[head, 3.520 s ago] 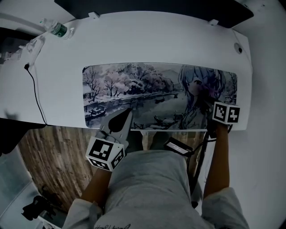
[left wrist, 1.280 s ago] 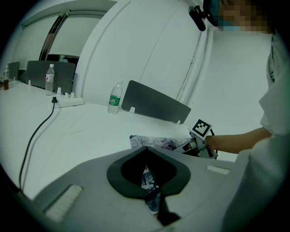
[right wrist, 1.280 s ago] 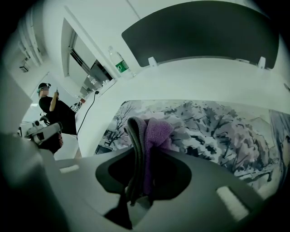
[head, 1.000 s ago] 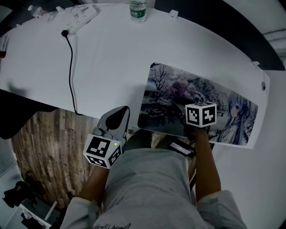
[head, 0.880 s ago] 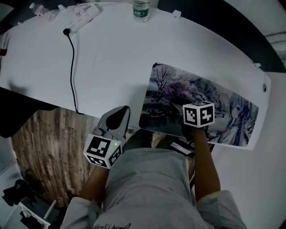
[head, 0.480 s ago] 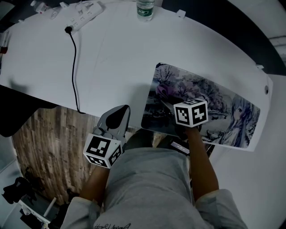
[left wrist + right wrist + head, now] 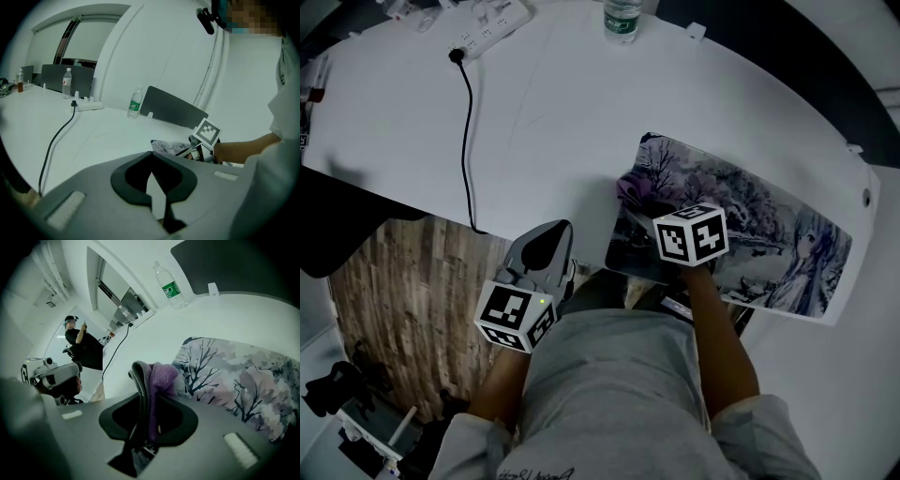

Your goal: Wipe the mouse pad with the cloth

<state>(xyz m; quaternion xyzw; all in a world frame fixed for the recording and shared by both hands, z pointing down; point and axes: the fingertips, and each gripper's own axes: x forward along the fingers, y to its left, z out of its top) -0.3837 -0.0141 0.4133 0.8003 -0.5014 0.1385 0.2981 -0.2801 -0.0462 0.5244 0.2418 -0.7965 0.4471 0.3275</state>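
You are in the middle of the wiping step: your right gripper (image 7: 146,380) is pinching the purple cloth (image 7: 163,372), a fold of which bulges out beyond the jaw tips, and it is down at the left end of the mouse pad (image 7: 750,216), over the printed trees. The pad lies flat on the white table (image 7: 553,103), along its near edge. Whether the cloth is pressing on the pad or just skimming it, I cannot tell. Your left gripper (image 7: 151,159) has its jaws pressed together on nothing and hangs at the table's front edge, just left of the pad and off it. The stroke looks close to its end here, so the next move probably calls for carrying the cloth to the pad's left border and then turning back to the right along a strip not yet covered, keeping the cloth flat and the pinch firm so the fold does not slip out. Compared with 3.5 seconds ago, your right gripper has travelled from the right end of the pad, beside the printed figure, across to the left end. Your head has turned left as well, so the bottle (image 7: 622,21), power strip (image 7: 492,21) and cable (image 7: 469,141) now sit nearer the middle of the head view. Your left gripper has barely moved.
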